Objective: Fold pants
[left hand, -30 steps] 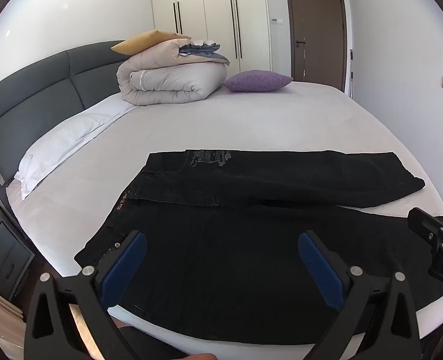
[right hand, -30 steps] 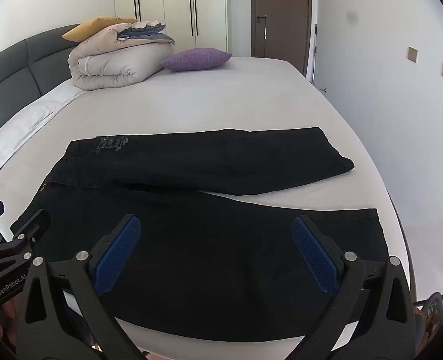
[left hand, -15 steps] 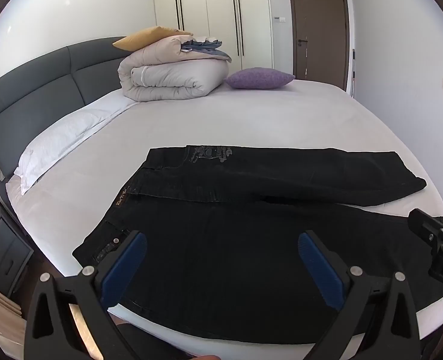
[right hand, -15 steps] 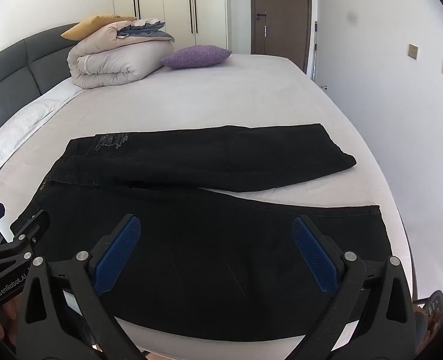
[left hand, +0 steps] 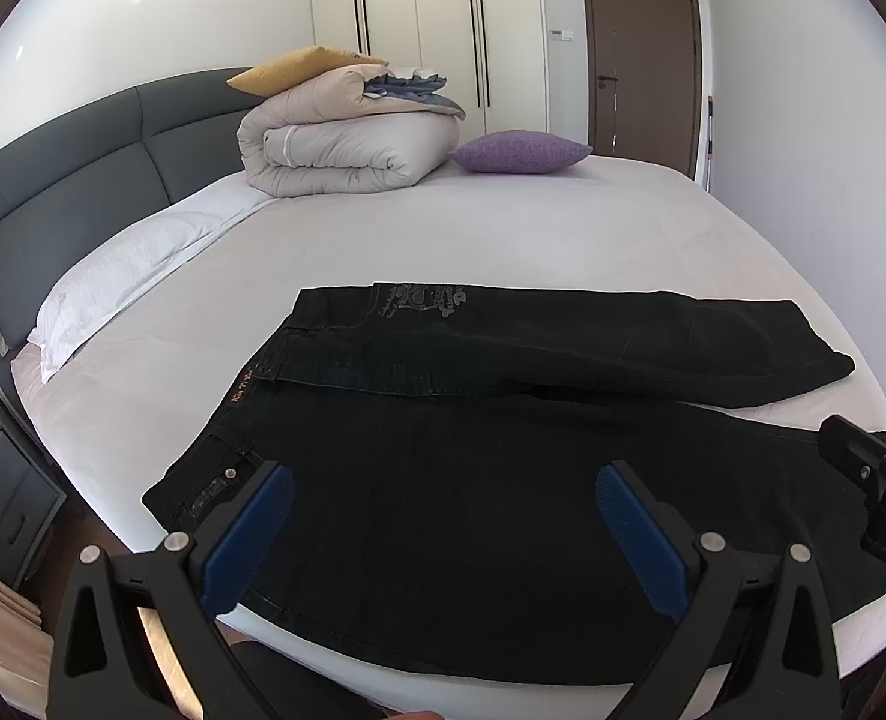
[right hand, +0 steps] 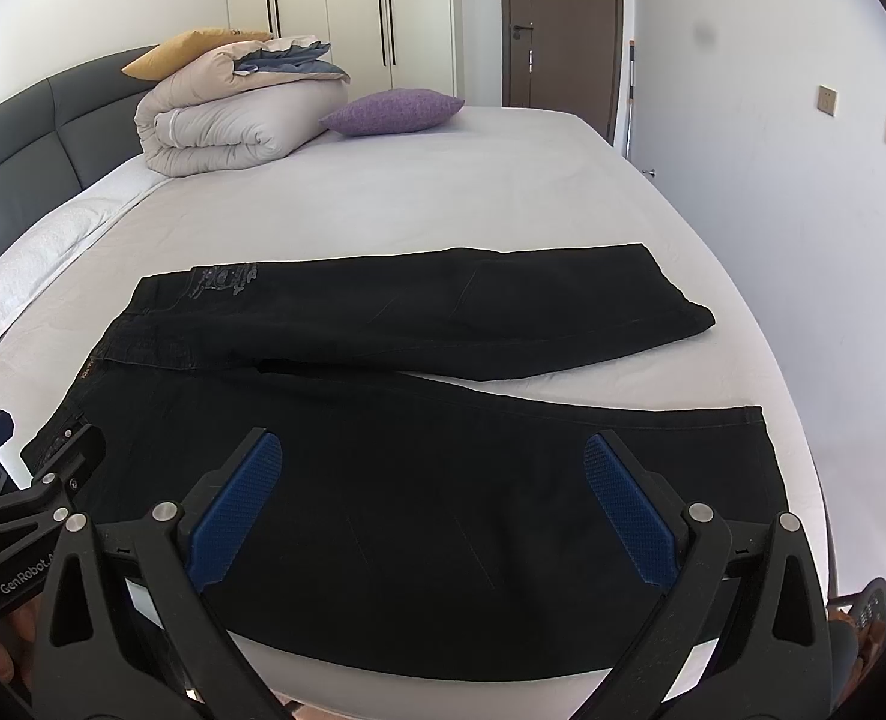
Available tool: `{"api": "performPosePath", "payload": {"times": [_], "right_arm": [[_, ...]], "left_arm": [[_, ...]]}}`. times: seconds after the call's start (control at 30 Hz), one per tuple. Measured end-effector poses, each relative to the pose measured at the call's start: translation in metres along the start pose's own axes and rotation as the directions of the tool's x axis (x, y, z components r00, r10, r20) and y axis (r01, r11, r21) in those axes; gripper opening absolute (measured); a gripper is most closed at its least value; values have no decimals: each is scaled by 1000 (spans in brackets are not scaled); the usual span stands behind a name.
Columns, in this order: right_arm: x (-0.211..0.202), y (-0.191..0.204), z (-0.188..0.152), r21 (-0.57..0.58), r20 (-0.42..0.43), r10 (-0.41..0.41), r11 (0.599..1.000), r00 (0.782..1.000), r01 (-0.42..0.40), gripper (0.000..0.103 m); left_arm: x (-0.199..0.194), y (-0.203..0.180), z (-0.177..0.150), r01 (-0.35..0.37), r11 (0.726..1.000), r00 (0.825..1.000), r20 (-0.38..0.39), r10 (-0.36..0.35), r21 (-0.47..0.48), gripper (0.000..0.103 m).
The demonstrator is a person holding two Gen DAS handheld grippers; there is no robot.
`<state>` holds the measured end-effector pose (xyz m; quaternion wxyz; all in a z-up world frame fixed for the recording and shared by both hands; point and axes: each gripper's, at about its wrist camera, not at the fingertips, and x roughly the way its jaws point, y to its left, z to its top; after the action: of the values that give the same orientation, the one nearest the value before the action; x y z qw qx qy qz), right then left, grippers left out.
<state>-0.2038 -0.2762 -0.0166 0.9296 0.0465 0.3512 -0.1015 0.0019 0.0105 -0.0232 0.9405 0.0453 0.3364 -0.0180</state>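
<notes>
Black pants [left hand: 503, 420] lie flat on the white bed [left hand: 503, 240], waist to the left and legs spread to the right, near the bed's front edge. They also show in the right wrist view [right hand: 419, 420]. My left gripper [left hand: 443, 516] is open and empty, hovering above the near leg by the waist. My right gripper [right hand: 431, 486] is open and empty, above the near leg further right. Each gripper shows at the edge of the other's view: the right one [left hand: 863, 480], the left one [right hand: 35, 480].
A rolled duvet [left hand: 347, 144] with a yellow pillow and a purple cushion [left hand: 515, 150] sit at the far side. A white pillow [left hand: 119, 288] lies by the grey headboard [left hand: 83, 168]. A nightstand [left hand: 5, 492] stands at lower left. A wall is close on the right.
Both grippers have lifted and drawn back slightly, so the pants sit a little lower and further in the views. Both stay open. The pants have not moved.
</notes>
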Motion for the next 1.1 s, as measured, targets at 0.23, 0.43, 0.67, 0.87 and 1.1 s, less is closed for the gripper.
{"api": "performPosePath", "payload": {"times": [0.23,0.43,0.67,0.87,1.1], "right_arm": [[3,3,-4,0,-1,-2,1000,1000,2,103],[3,3,-4,1,-3,-1,1000,1000,1,103],[3,2,-4,2,-2,0,1000,1000,0,103],[5,6,-7,-2,-4,2,1000,1000,-2,103],[5,7,-7,-1,-4,1,1000,1000,-1,103]], "left_arm": [[0,1,1,2,1000,1000,-1,-2,0,103],[-1,1,1,2,1000,1000,-2,-2,-1,103],[-1,1,1,3,1000,1000,-3,-3,-1,103],[-1,2,1,3,1000,1000,-4,-3,-2,103],[-1,2,0,5,1000,1000,-6,-5,-3,103]]}}
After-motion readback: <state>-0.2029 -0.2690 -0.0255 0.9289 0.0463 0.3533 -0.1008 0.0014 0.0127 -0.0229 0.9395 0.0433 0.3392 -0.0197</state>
